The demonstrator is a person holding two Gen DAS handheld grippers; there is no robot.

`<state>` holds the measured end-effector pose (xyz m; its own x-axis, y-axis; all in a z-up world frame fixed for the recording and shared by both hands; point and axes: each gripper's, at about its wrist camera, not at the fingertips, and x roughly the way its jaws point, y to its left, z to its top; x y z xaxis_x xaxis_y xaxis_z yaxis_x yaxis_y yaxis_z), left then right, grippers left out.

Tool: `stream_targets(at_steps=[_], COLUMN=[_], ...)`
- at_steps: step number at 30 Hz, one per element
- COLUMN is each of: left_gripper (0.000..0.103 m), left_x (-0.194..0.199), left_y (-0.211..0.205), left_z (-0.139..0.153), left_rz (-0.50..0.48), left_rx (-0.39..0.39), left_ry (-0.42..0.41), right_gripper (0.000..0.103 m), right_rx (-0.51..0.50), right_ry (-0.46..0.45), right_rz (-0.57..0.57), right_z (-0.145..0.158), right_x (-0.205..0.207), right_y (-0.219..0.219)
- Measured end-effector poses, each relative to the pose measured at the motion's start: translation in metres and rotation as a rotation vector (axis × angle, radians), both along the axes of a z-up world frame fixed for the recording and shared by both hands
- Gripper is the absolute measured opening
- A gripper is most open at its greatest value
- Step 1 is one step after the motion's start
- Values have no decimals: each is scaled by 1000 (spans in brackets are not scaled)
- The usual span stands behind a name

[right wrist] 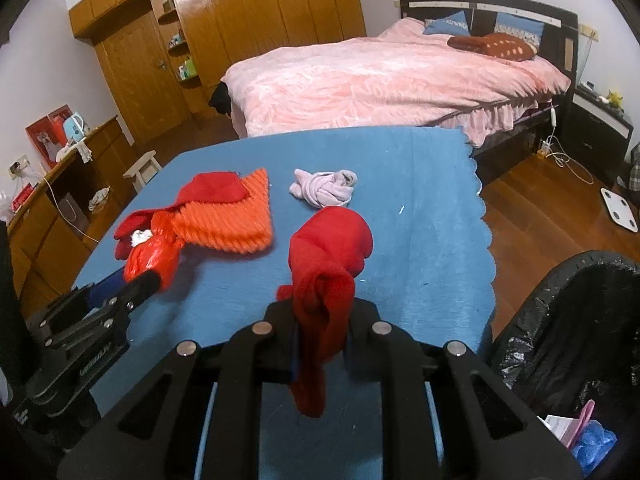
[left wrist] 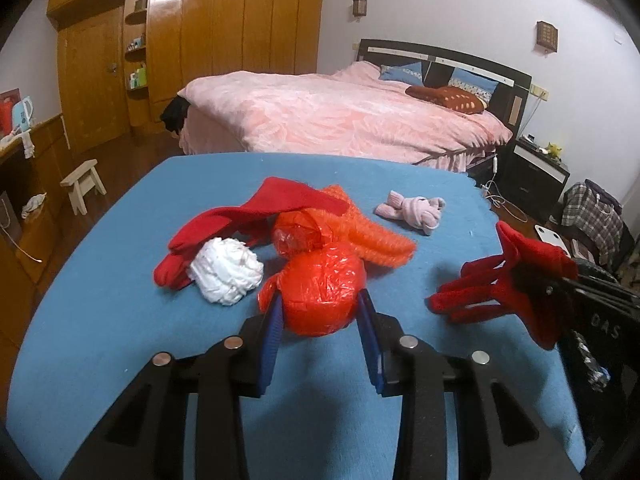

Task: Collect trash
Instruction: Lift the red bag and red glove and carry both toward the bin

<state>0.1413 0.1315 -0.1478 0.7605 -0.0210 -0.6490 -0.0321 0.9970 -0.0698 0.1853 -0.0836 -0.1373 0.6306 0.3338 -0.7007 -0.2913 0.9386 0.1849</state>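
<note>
Blue cloth (left wrist: 120,340) across the table. Shiny red-orange crumpled plastic ball (left wrist: 322,294) at lower centre of the left wrist view, a second like it (left wrist: 298,234) just above. White crumpled wad (left wrist: 226,276) left of them. Bright orange ribbed cloth (right wrist: 232,220), deep red sock (left wrist: 256,212) over it. Pale pink knotted rag (left wrist: 412,212) upper right on the blue. Red glove (right wrist: 324,280) at centre of the right wrist view. Black bin liner (right wrist: 568,320) at lower right. Pink leaf-patterned bedspread (left wrist: 340,120), honey-brown wardrobe (left wrist: 224,32).
</note>
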Motion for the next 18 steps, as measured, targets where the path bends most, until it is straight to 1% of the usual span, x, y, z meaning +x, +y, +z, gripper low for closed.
stream_targets(at_steps=[3,9,18], left_gripper=[36,36,36], left_x=[-7,-19,-27], left_y=[-1,-7,-18], left_z=[7,22,38], left_rz=[-8,-22,-39], left_rx=[-16,-18,-5], left_ry=[-6,-41,-63], right_gripper=[15,15,15], right_rx=[4,17,31], right_ry=[-9,-37,-77], right_rz=[2,0,-7], right_z=[6,21,43], right_x=[-4,-12,-21], right_y=[-2,-9,-19])
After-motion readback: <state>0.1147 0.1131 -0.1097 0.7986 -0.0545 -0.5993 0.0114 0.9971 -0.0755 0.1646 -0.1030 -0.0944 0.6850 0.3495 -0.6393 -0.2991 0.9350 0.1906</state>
